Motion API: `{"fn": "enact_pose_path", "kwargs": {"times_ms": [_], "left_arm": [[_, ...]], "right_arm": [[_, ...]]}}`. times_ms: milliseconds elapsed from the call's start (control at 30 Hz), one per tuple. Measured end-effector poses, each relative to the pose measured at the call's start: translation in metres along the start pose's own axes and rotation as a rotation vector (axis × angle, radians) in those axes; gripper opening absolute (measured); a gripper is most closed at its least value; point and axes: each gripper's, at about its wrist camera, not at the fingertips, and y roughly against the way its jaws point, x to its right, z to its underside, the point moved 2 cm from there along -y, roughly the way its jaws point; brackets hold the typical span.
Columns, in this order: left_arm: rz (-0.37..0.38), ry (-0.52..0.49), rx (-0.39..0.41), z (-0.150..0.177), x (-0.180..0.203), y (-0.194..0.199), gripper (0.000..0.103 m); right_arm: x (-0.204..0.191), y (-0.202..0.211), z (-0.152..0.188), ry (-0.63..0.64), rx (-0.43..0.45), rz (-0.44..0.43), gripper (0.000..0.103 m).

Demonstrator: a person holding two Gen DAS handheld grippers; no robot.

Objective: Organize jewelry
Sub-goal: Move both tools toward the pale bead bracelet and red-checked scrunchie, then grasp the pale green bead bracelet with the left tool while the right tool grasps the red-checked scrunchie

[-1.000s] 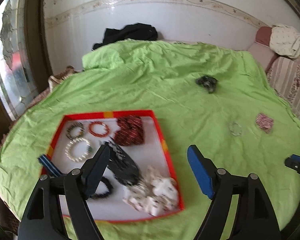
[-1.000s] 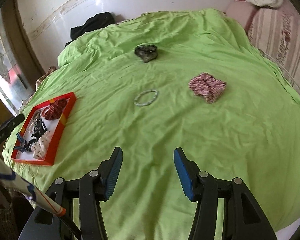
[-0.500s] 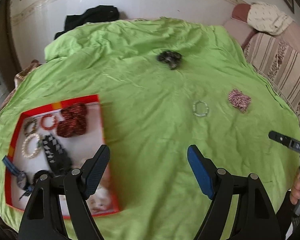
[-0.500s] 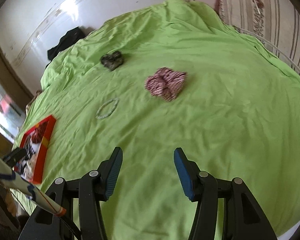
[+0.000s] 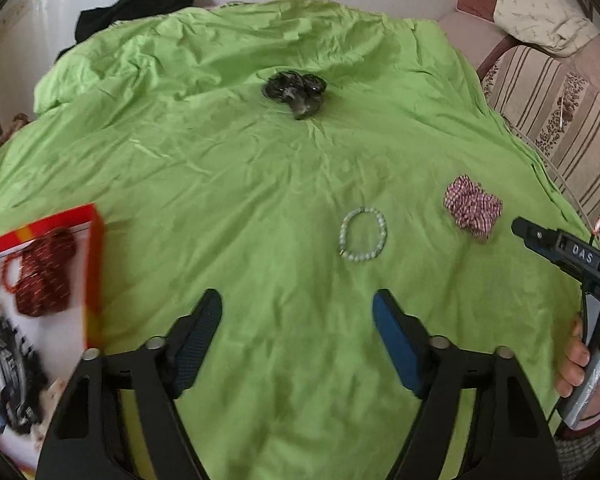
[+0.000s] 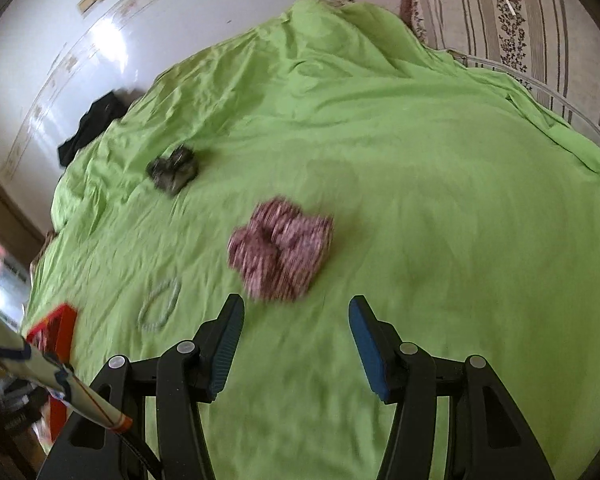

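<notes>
– Grippers?
– Left gripper (image 5: 296, 336) and right gripper (image 6: 296, 340) both gape, empty, low in frame.
– Jewelry?
– Pale bead bracelet (image 5: 363, 233) centre-right on the green sheet (image 5: 220, 184); red tray (image 5: 94, 264) at left edge; plaid scrunchie (image 6: 282, 254) mid-frame.

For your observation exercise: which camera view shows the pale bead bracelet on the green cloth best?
The left wrist view: the pale bead bracelet lies near the centre, sharp enough to see single beads. In the right wrist view it sits low at the left, smeared by blur into a faint ring.
</notes>
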Motion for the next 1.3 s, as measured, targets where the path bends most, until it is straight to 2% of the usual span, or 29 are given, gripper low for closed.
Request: {"fn": "enact_pose_path", "kwargs": {"times_ms": [33,133,267,467,700,867,1067,1133,1267,1300], "left_arm": [[0.009,-0.004,-0.011,-0.004,0.003,-0.007,0.057],[0.037,-0.016,-0.045,-0.015,0.010,-0.026,0.038],[0.047,-0.034,-0.050,-0.028,0.018,-0.046,0.038],[0.082,-0.047,-0.078,-0.040,0.026,-0.075,0.038],[0.078,-0.080,-0.079,-0.046,0.037,-0.098,0.038],[0.069,-0.113,-0.078,-0.043,0.040,-0.106,0.038],[0.046,-0.202,-0.066,-0.032,0.055,-0.109,0.038],[0.061,-0.219,-0.078,-0.029,0.060,-0.109,0.028],[0.077,-0.212,-0.091,-0.026,0.063,-0.108,0.018],[0.081,-0.204,-0.095,-0.026,0.063,-0.107,0.008]], "right_arm": [[0.002,-0.004,-0.006,-0.014,0.008,-0.001,0.059],[0.002,-0.016,-0.018,-0.017,0.018,0.010,0.059],[0.003,-0.033,-0.023,0.003,0.007,0.020,0.059],[0.010,-0.051,-0.017,0.001,-0.035,-0.030,0.059],[0.011,-0.055,-0.010,0.023,-0.022,-0.032,0.059],[0.016,-0.059,-0.009,0.004,-0.032,-0.047,0.059],[0.015,-0.061,-0.008,0.018,-0.028,-0.038,0.059],[0.015,-0.062,-0.008,0.027,-0.026,-0.034,0.059],[0.013,-0.066,-0.008,0.040,-0.029,-0.031,0.059],[0.012,-0.065,-0.009,0.043,-0.029,-0.031,0.059]]}}
